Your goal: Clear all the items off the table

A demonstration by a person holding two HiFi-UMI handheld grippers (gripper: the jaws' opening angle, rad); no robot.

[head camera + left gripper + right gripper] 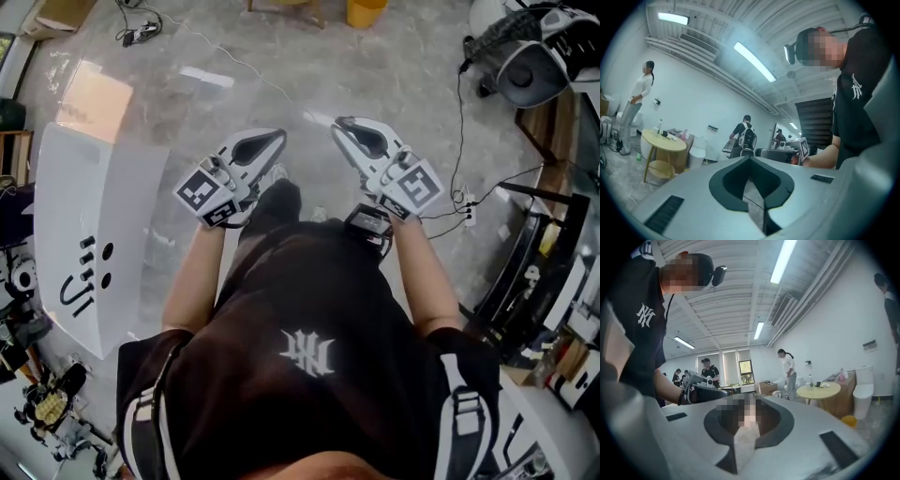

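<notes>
Fingers (724, 185) on the left gripper (750, 158) are drawn together at their tips. Only the spade-shaped hollow between the black pads is left, with a thin slit where the grey floor shows through, and nothing sits between them. On the right gripper (748, 401) the fingers (776, 427) stand the same way, narrow and empty. A blurred patch covers the very tips in that gripper's own view, but from the head view they plainly meet. The person in the black T-shirt (309, 394) holds both tools close in front of the chest. The left gripper (278, 137) and right gripper (339, 123) are side by side with a gap between them, tips pointing away from the body over the marbled floor (281, 56). Well off to the left of the left gripper is a white table top (84, 178) with a few small dark shapes (94, 262) on it that I can't make out; neither gripper is near it. Across the room a round yellow table (663, 140) stands on thin legs, with a bottle (660, 125) and some small bits on top. The right gripper view shows it too. Someone in a white top (640, 93) stands near it, and another person with a backpack (746, 138) is further along the wall. Cables trail over the floor to a power strip (466, 208) to the right of the right gripper. A yellow bin (366, 11) stands at the far edge.
</notes>
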